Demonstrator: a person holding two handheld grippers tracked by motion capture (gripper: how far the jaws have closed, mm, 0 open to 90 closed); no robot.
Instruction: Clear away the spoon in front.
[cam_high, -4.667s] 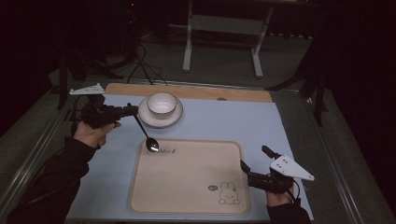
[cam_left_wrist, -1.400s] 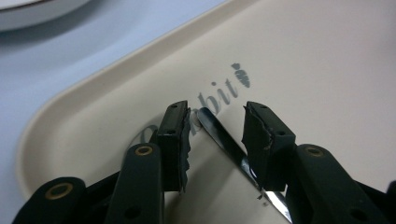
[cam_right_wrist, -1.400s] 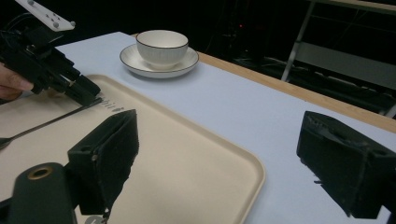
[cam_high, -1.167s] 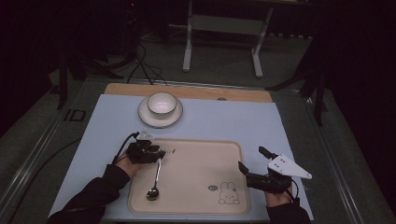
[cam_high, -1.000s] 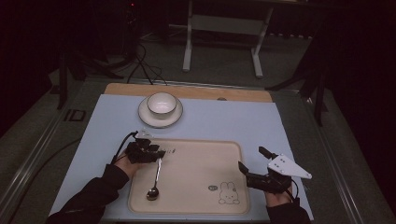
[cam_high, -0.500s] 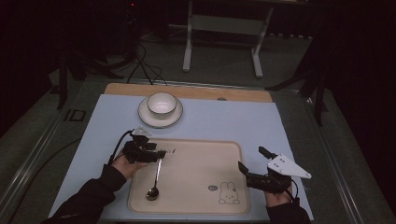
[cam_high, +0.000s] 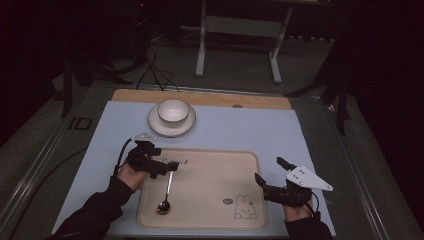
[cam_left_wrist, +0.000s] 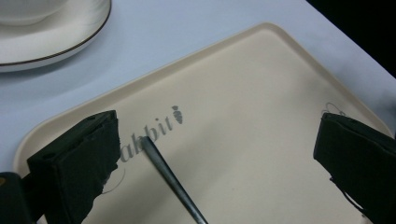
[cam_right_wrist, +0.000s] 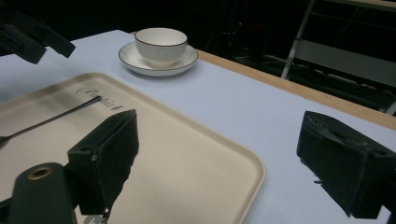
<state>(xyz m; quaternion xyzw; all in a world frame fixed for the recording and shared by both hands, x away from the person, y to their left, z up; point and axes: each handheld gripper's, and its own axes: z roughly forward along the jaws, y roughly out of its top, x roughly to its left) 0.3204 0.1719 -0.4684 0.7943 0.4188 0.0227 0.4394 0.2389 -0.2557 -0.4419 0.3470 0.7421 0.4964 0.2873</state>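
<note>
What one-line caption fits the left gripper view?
Open left gripper hangs above the spoon, whose handle lies on the cream tray.

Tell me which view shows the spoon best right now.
The high view: the whole spoon lies on the tray, bowl toward the person, handle tip by the left tool. The left gripper view gives part of the handle close up; the right gripper view shows the handle cut off at the edge.
</note>
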